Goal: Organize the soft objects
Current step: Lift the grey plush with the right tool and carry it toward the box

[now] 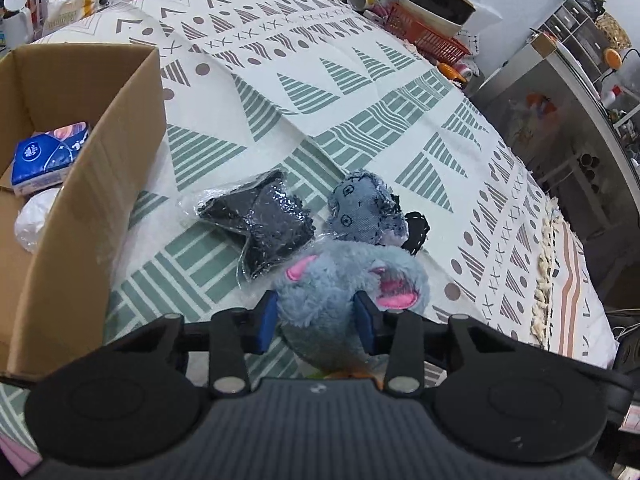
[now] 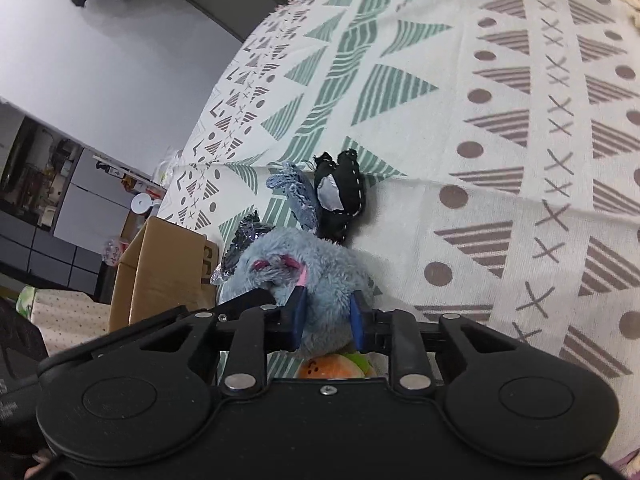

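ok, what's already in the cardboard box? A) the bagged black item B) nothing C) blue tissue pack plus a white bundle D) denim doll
C: the left wrist view shows a blue tissue pack and a white bundle inside the cardboard box; the denim doll and bagged black item lie outside on the cloth.

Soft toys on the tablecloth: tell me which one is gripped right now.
The fluffy grey plush with pink ears: both the left gripper and right gripper clamp it. The denim toy lies free behind.

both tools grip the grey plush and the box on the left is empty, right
Not quite: both tools, left and right, do grip the grey plush, but the box already holds a tissue pack, as the left wrist view shows.
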A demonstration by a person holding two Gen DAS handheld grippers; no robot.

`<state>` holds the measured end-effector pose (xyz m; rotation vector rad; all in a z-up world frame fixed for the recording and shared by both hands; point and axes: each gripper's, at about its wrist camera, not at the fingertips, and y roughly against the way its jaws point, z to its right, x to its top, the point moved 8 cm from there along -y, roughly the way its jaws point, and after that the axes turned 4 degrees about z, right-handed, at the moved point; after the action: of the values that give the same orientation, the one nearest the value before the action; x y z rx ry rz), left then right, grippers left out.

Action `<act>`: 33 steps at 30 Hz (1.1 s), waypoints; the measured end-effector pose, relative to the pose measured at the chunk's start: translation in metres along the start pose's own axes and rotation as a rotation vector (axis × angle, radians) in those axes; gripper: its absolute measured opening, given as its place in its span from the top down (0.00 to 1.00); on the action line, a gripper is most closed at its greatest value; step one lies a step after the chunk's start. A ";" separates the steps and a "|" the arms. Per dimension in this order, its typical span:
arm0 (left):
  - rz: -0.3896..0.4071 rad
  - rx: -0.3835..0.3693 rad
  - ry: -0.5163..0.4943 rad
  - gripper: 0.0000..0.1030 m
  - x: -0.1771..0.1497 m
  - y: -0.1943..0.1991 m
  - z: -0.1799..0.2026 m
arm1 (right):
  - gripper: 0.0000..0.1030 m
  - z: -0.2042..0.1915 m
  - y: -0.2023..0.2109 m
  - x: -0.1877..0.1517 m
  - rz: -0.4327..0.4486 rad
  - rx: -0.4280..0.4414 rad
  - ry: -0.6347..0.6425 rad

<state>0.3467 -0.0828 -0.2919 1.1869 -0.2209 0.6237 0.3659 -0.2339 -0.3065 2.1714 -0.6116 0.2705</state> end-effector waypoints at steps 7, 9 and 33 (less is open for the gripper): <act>0.017 0.005 -0.011 0.63 0.000 0.000 0.001 | 0.57 0.006 -0.009 0.007 0.039 0.003 -0.092; 0.014 0.001 -0.001 0.63 0.000 0.000 0.000 | 0.61 0.004 -0.014 0.007 0.039 -0.007 -0.082; 0.105 -0.064 0.039 0.65 0.012 0.053 0.003 | 0.71 -0.045 0.034 0.003 0.153 0.023 0.013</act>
<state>0.3269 -0.0696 -0.2427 1.1062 -0.2701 0.7262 0.3520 -0.2178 -0.2545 2.1460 -0.7723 0.3750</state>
